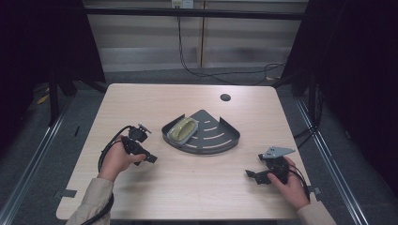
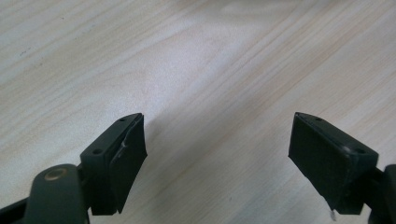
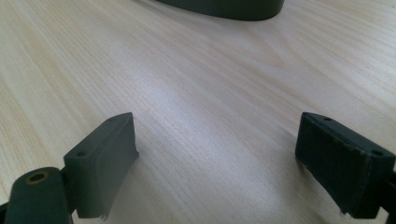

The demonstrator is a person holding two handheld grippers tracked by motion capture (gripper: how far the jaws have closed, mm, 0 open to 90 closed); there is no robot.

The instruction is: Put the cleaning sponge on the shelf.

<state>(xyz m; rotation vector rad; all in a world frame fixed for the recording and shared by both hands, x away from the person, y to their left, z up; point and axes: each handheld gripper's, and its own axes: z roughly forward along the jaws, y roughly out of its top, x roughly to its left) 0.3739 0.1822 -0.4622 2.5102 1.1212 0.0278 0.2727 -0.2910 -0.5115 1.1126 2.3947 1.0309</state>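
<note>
Dark metal corner tray (image 1: 220, 140) sits at the middle of the table (image 1: 187, 192), a fan-shaped shelf with slots cut in its floor, and a yellowish soap-like bar in clear wrap (image 1: 182, 130) lies in its left part. Left gripper (image 1: 149, 158) hovers low just left of the tray, jaws spread wide, nothing but bare wood between them. Right gripper (image 1: 250, 175) waits near the table's front right, jaws equally wide and empty, the tray's rim (image 3: 219, 9) well ahead of it. Nothing lies between either gripper and the tray. Pale wood-grain top, a round cable hole (image 1: 225, 97) at the back. Dark curtains flank both sides; cables (image 1: 211, 72) trail across the grey floor behind.
</note>
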